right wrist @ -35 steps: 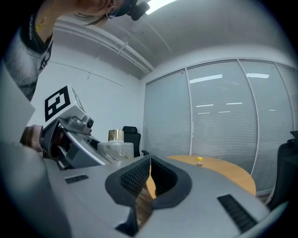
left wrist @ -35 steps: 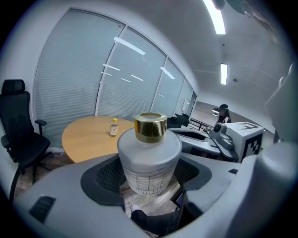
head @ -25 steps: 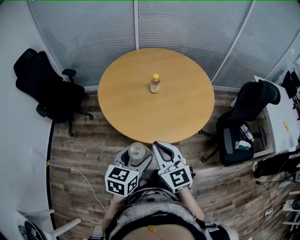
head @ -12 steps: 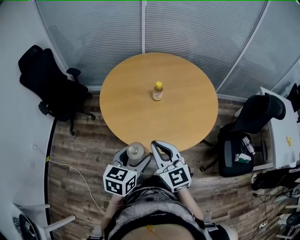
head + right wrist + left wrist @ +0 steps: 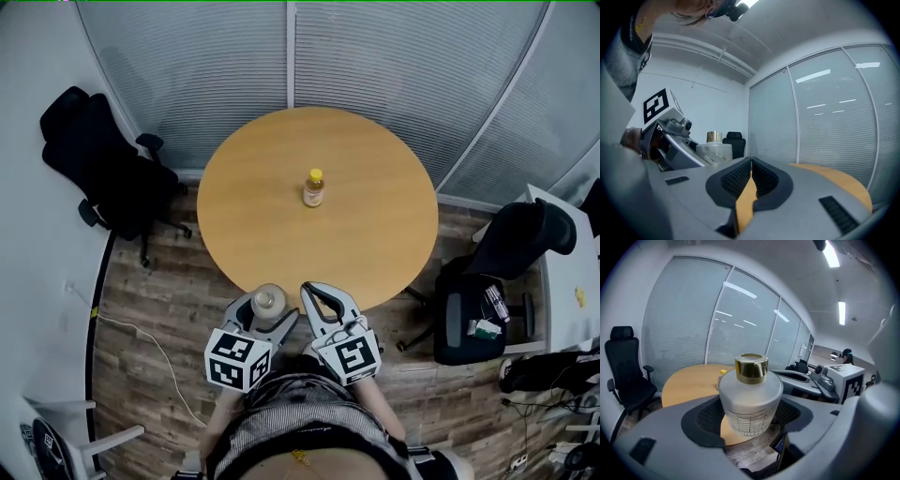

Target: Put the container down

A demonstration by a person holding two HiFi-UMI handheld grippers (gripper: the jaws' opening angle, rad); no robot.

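A frosted glass container [image 5: 750, 401] with a gold cap sits upright between the jaws of my left gripper [image 5: 266, 314], which is shut on it. In the head view the container [image 5: 268, 303] hangs just off the near edge of the round wooden table [image 5: 356, 234], above the floor. The right gripper view shows the container [image 5: 715, 151] to the left. My right gripper [image 5: 319, 298] is beside the left one, its jaws shut with nothing between them [image 5: 751, 176]. A small bottle [image 5: 313, 187] with a yellow cap stands near the table's middle.
Black office chairs stand to the left [image 5: 103, 173] and right [image 5: 506, 253] of the table. Glass walls with blinds [image 5: 291, 56] curve behind it. A white cable [image 5: 150, 347] runs over the wooden floor at the left. A desk corner [image 5: 577, 281] is at the far right.
Both grippers have held their place before the table's near edge, the container still in the left one. The head view has shifted slightly, so the table sits a little lower and to the right.
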